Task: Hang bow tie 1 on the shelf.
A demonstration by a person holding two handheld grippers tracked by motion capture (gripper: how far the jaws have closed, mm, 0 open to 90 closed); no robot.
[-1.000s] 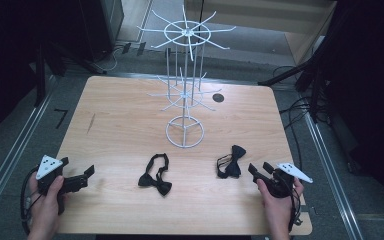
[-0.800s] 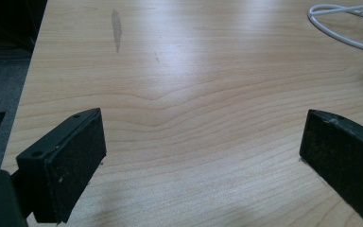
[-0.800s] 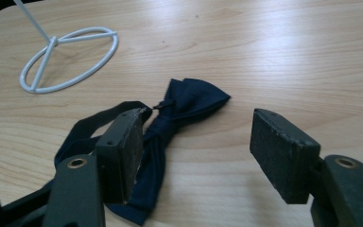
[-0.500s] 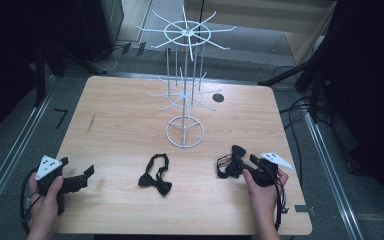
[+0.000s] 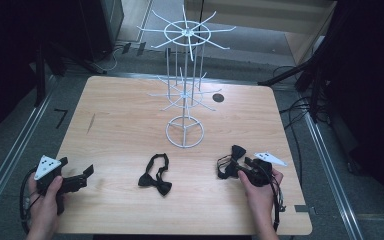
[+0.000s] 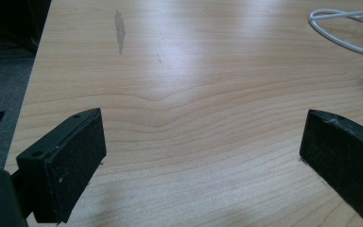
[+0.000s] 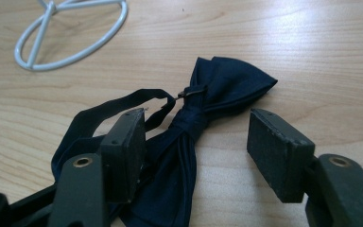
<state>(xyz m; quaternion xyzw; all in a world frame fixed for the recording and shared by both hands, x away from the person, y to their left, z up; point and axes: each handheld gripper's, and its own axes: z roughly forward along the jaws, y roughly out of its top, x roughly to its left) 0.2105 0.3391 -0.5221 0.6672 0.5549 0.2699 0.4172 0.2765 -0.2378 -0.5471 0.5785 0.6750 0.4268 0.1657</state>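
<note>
A pale wooden table (image 5: 130, 120) with visible grain fills the middle of the high view, standing on grey carpeted floor (image 5: 10, 145) in a dim room. Metal rails (image 5: 20, 145) run along the floor on both sides of it, and dark cables (image 5: 300, 107) trail beside its far right corner. A small black round mark (image 5: 218, 98) sits on the tabletop near the far edge, and a faint grey smear (image 6: 119, 28) marks the wood ahead of the left gripper's fingers.

A white wire display stand (image 5: 185, 85) rises from a ring base near the table's centre, with 2 tiers of radiating hooks.

The left gripper (image 6: 203, 156), held in the person's left hand (image 5: 45, 197) at the near left corner, has its 2 fingers (image 6: 66, 161) spread wide over bare wood, nothing between them. The stand's base ring lies far ahead and to the right of them.

The right gripper (image 7: 196, 146), held by the right hand (image 5: 257, 192) near the near right edge, also has its fingers (image 7: 274, 146) spread apart. A dark navy bow tie (image 7: 203, 109) lies flat on the table between them, its knot just ahead of the fingertips; its strap loops beside and under the left finger. Whether that finger touches the fabric, I cannot tell.

A second black bow tie (image 5: 156, 175) lies on the table between the 2 grippers, well apart from both.
</note>
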